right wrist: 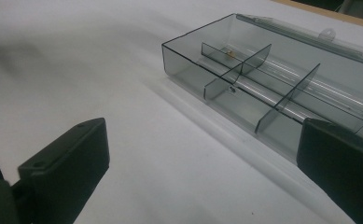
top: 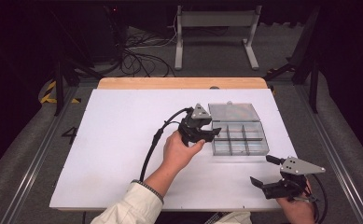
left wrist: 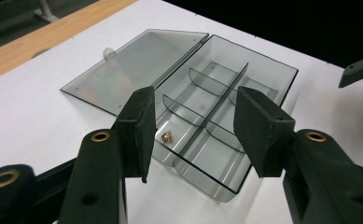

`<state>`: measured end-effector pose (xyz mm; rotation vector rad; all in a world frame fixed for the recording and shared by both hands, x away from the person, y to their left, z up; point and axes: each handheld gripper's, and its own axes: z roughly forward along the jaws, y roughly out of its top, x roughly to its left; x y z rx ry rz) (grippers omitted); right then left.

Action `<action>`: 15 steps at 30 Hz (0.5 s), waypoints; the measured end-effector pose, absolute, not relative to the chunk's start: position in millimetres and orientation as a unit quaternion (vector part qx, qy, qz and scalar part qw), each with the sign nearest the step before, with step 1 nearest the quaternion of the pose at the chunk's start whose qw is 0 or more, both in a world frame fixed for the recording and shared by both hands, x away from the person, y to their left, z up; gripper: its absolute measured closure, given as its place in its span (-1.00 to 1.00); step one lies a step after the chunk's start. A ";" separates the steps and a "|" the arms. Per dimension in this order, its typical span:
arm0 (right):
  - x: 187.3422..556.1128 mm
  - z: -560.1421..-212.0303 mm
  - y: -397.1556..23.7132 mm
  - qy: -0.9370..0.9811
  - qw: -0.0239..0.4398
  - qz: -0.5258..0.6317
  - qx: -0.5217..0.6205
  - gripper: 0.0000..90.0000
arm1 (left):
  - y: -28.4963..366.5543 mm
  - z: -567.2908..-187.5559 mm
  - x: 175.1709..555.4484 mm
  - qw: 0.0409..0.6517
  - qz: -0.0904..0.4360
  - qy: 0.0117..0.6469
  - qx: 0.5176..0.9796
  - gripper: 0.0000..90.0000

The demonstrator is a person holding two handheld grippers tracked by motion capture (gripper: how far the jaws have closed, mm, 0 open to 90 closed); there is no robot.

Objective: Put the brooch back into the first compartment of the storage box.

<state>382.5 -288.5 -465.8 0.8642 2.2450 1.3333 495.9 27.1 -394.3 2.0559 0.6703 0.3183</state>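
Black jaws of the left gripper [top: 212,132] stand apart with nothing between them, hovering just above the near-left corner of the smoky plastic organizer box [top: 258,147]. In the left gripper view a small brass piece [left wrist: 165,136], looks like a nut or screw, lies on the floor of the corner compartment nearest that gripper, loose, no pad touching it. Judgement: one piece is delivered into the box and the drop-off step is done; the other compartments look bare, so most of any filling is left, and the lid [top: 233,112] lies flat, hinged open on the far side, so closing is left too. No other loose pieces visible on the desk [top: 123,154], cannot tell where more would come from.

Right gripper [top: 268,172] sits near the front-right desk edge, jaws wide apart and holding nothing, pointing toward the box front wall, near it but apart.

Room: box is right of centre, its dividers upright and thin, compartments narrow, so a spread jaw pair could clip a divider or the wall on the way in. Wide bare white surface lies to the left of the left gripper, free for moving. Front edge is close under the right hand. Wood strip [top: 179,83] borders the far side, beyond the lid.
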 end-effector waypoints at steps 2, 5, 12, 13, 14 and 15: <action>381.8 -465.7 -288.3 0.801 0.195 0.475 0.309 -0.93 | 31.1 -392.2 494.4 0.463 0.131 0.272 0.834 0.09; 380.7 -465.4 -288.0 0.801 0.197 0.474 0.309 -0.93 | 35.1 -389.8 492.8 0.464 0.132 0.272 0.833 0.08; 380.9 -465.5 -287.9 0.801 0.198 0.473 0.309 -0.93 | 45.3 -386.2 482.9 0.463 0.139 0.266 0.834 0.04; 381.0 -465.5 -287.9 0.801 0.198 0.473 0.309 -0.93 | 47.4 -385.5 480.8 0.466 0.137 0.267 0.832 0.03; 381.0 -465.5 -287.7 0.801 0.198 0.473 0.309 -0.93 | 49.9 -384.5 479.0 0.467 0.137 0.264 0.832 0.00; 380.9 -465.3 -287.5 0.801 0.198 0.473 0.309 -0.93 | 52.4 -383.6 477.2 0.468 0.140 0.262 0.833 -0.03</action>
